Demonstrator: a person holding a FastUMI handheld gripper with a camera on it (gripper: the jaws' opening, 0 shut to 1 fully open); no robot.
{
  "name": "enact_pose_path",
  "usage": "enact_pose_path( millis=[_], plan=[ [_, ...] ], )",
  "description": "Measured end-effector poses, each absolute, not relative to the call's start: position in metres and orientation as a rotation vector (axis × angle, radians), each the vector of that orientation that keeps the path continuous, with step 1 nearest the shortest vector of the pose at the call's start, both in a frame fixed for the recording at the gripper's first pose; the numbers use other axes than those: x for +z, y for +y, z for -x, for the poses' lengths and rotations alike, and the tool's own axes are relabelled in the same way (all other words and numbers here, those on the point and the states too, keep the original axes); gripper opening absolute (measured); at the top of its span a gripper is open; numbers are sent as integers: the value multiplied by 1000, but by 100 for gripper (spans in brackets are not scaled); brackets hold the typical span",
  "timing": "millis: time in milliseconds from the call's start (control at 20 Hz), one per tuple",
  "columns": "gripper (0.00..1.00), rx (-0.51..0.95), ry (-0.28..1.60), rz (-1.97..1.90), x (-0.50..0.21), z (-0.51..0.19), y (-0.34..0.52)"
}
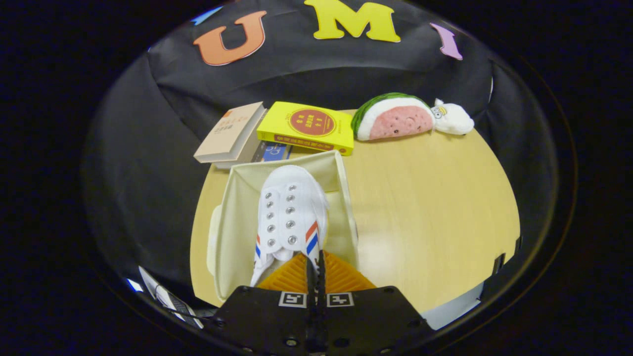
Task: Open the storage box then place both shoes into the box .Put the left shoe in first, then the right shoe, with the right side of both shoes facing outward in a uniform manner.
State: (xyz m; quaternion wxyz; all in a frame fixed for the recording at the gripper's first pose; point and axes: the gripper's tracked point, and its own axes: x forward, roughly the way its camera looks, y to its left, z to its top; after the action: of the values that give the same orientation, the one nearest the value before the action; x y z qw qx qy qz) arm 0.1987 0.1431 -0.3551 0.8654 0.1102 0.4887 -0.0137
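1. Shoe first: a white canvas sneaker (289, 212) with metal eyelets and red-and-blue diagonal stripes on its sides lies straight ahead of the hand-held gripper (315, 269), heel end at the fingertips and toe pointing away toward the far wall of the box.
2. Its long axis runs along the line of the fingers, so any lowering or release works along that same line.
3. The hand-held gripper's ribbed fingers are pressed nearly together with only a thin dark slit between them; they seem to pinch the heel collar of the sneaker, though the contact itself is hidden.
4. An open cream fabric storage box (346, 198), soft-walled and rectangular, sits near the left edge of the pale wooden round table (435, 207); the sneaker is over or inside its opening, and whether it rests on the bottom I cannot tell.
5. Beyond the box, at the table's far edge, lie a beige book (230, 133), a glossy yellow book (306, 126) and a plush watermelon slice (393, 118) with a small white plush toy (452, 118) touching it.
6. I see one shoe here, so I judge a second placement may remain.
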Motion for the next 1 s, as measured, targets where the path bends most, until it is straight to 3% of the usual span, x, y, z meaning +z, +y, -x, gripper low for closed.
enact_pose_path(
  millis=[300,450,600,850,1000],
  plan=[
    [0,-187,955,-159,-386,-207,134],
    [3,-162,978,-174,-399,-201,148],
    [27,-110,1000,-160,-405,-190,158],
    [80,-61,908,-94,-370,-183,158],
    [89,-47,858,-65,-347,-174,154]
  ],
)
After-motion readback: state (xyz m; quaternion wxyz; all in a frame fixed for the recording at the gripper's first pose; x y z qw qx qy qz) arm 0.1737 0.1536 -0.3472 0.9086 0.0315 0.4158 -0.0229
